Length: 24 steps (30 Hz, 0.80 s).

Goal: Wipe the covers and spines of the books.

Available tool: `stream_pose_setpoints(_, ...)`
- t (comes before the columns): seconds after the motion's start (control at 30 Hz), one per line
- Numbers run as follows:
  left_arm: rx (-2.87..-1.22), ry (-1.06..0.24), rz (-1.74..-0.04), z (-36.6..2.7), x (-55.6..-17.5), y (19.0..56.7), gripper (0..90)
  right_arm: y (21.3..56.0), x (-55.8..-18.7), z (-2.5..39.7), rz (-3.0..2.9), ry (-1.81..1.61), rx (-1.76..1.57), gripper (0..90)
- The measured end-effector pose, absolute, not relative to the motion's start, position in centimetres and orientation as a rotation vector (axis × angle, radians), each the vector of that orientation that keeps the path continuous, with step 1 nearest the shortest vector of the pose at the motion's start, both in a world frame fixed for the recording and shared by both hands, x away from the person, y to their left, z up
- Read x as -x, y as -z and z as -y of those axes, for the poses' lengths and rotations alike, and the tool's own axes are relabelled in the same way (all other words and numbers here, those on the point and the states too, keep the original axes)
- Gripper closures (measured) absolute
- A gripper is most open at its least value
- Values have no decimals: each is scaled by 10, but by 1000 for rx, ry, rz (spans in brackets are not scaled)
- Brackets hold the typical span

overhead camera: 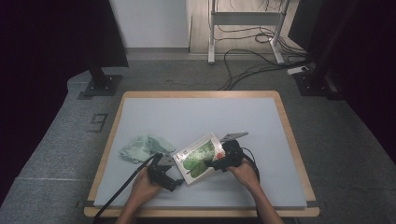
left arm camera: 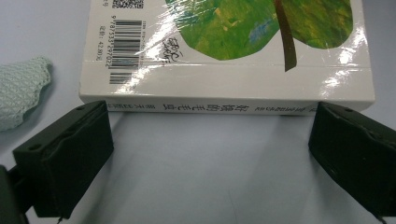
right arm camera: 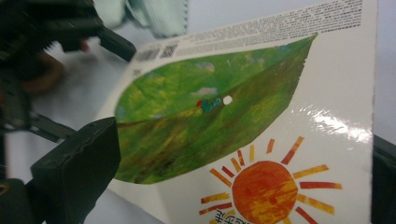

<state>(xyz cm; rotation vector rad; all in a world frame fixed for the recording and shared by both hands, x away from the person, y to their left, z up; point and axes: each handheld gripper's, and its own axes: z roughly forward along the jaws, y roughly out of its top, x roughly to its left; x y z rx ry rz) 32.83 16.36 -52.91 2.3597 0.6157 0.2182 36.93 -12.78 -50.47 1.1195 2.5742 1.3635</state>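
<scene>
Book (overhead camera: 200, 157) lies at lower centre of the high view on the counter (overhead camera: 196, 112), back cover up, green leaf art showing. My left tool (left arm camera: 210, 116) is spread wide, jaws flanking the spine edge at the bottom of the left gripper view, not pinching yet. My right tool (right arm camera: 243, 154) is spread too, jaws either side of the cover's sun corner; whether either jaw touches the book I can't tell. Green cloth (overhead camera: 142, 147) sits just left of the book. Risks, I judge: the glossy cover could slip if I clamp only the thin edge; the left jaws may push the book away instead of gripping; the two tools are close and could knock together.
</scene>
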Motion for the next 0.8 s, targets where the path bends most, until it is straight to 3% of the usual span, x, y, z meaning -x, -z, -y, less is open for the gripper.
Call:
stream_pose_setpoints(0.1,-2360,-218,-616,-164,-328,529,0,503,-371,126,-2587,-1326,-1096,8)
stream_pose_setpoints(0.4,-2360,-218,-616,-164,-328,529,0,493,-394,126,-2621,-1320,-1055,149)
stream_pose_setpoints(0.53,-2360,-219,-617,-164,-328,529,0,489,-402,124,-2626,-1296,-1017,304)
stream_pose_setpoints(0.8,-2360,-222,-618,-163,-328,529,0,484,-402,137,-2589,-1415,-936,518)
